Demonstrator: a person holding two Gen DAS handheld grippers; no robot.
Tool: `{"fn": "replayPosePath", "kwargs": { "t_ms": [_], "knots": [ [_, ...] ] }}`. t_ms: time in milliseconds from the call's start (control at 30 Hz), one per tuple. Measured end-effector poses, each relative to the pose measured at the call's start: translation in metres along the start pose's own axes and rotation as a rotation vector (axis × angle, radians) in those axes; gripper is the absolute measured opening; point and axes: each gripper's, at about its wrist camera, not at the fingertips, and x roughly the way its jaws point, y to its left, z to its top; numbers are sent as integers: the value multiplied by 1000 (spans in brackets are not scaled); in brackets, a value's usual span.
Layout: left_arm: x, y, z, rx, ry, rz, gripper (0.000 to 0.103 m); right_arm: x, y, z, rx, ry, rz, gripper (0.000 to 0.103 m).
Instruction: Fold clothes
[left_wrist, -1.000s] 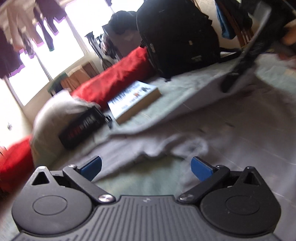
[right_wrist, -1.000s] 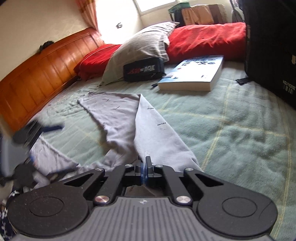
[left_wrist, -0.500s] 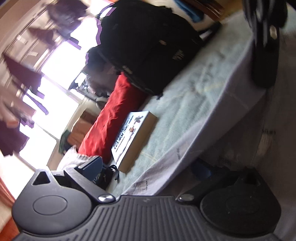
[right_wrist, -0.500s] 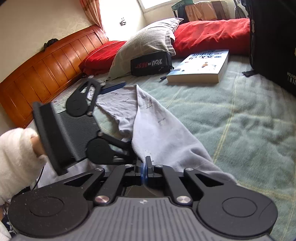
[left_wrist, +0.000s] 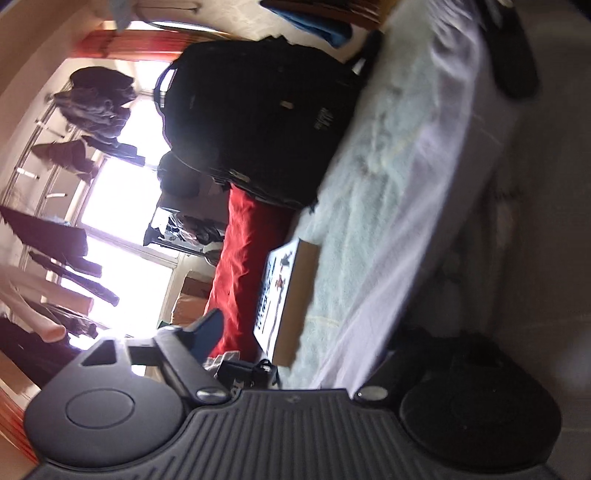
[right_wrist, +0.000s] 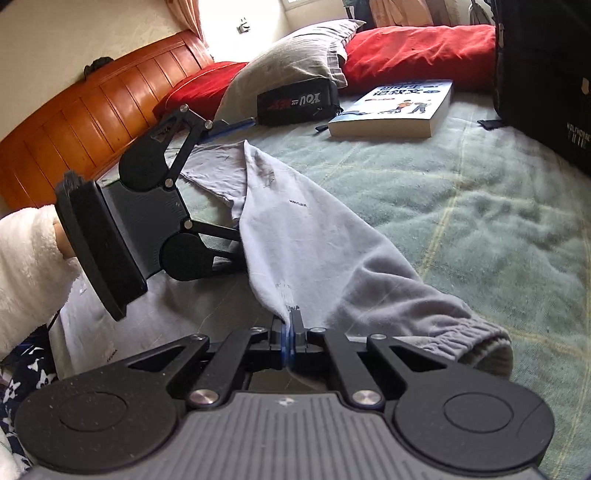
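A grey garment (right_wrist: 314, 229) with an elastic cuff (right_wrist: 472, 332) lies on the green bed cover. My right gripper (right_wrist: 291, 328) is shut on a pinch of its cloth near the cuff end. My left gripper (right_wrist: 240, 188) is turned on its side at the garment's raised fold and stands wide open, with one blue-padded finger (right_wrist: 236, 125) above the cloth and the other tucked under the fold. In the left wrist view the left gripper (left_wrist: 306, 339) shows one free fingertip (left_wrist: 210, 328). The grey garment (left_wrist: 480, 184) hides the other.
A book (right_wrist: 395, 107), a black pouch (right_wrist: 295, 103), a grey pillow (right_wrist: 291, 51) and red pillows (right_wrist: 417, 48) lie at the bed's head by the wooden headboard (right_wrist: 92, 107). A black backpack (right_wrist: 546, 74) stands at the right. A white sleeve (right_wrist: 26, 258) holds the left gripper.
My left gripper has rolled onto its side and moved in to the garment's fold, one finger going under the cloth. The right gripper stays shut on the garment, which has shifted slightly.
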Motion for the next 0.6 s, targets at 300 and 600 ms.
{"fn": "replayPosePath", "kwargs": {
  "t_ms": [300,600],
  "knots": [
    [-1,-10,9,39,51,-91,0,-4,2,-1,-21,-3,-25,4],
    [-31,9,23,102,102,-59,0,-19,45,-18,-319,-31,-271,3]
  ]
}}
